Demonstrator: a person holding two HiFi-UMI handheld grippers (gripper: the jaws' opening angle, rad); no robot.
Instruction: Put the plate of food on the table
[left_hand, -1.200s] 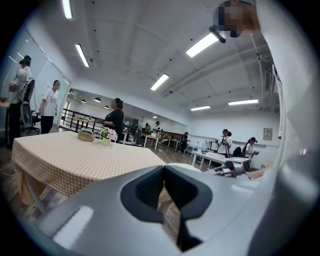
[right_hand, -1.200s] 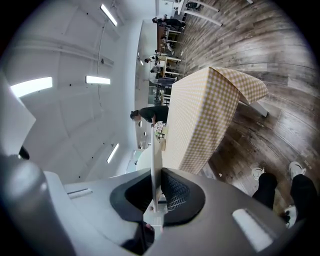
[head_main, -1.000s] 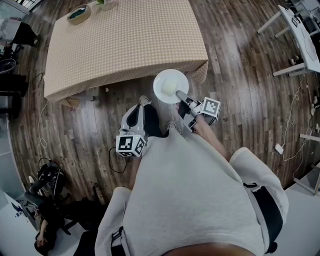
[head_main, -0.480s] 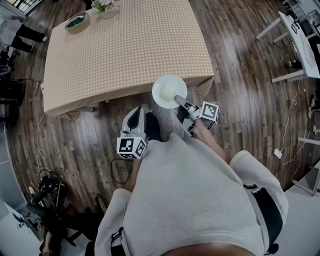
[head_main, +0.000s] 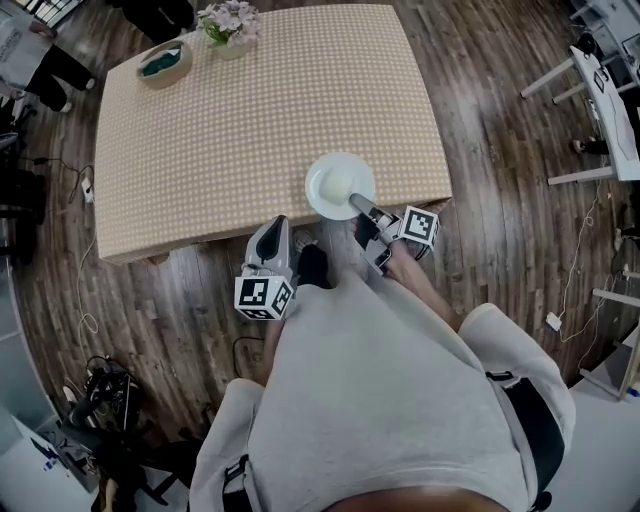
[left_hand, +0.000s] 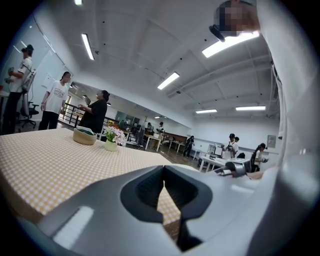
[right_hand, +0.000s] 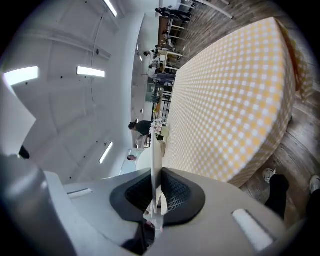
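While the cloth-covered table (head_main: 260, 120) spreads beyond the fingertips, the white plate (head_main: 322, 170) juts forward from the right gripper (head_main: 362, 206), its rim clamped between the fingers, over the near edge. It is stiff and likely slippery and breakable; held by the rim, the pale food (head_main: 340, 186) adds leverage. The left gripper (head_main: 274, 228) has its fingers together, empty.

Bright ceiling strip lights (left_hand: 169, 80), mild glare, heavy fisheye distortion, dark vignetted corners

The round white plate (head_main: 340, 186) of pale food, clamped in the right gripper (head_main: 359, 204), now hangs over the beige checked tablecloth (head_main: 250, 120) (a second ago it was over the dark wooden floor (head_main: 480, 120), short of the edge). The left gripper (head_main: 274, 228) now reaches the cloth's near edge, and the small vase of flowers (head_main: 230, 22) has come fully into view.
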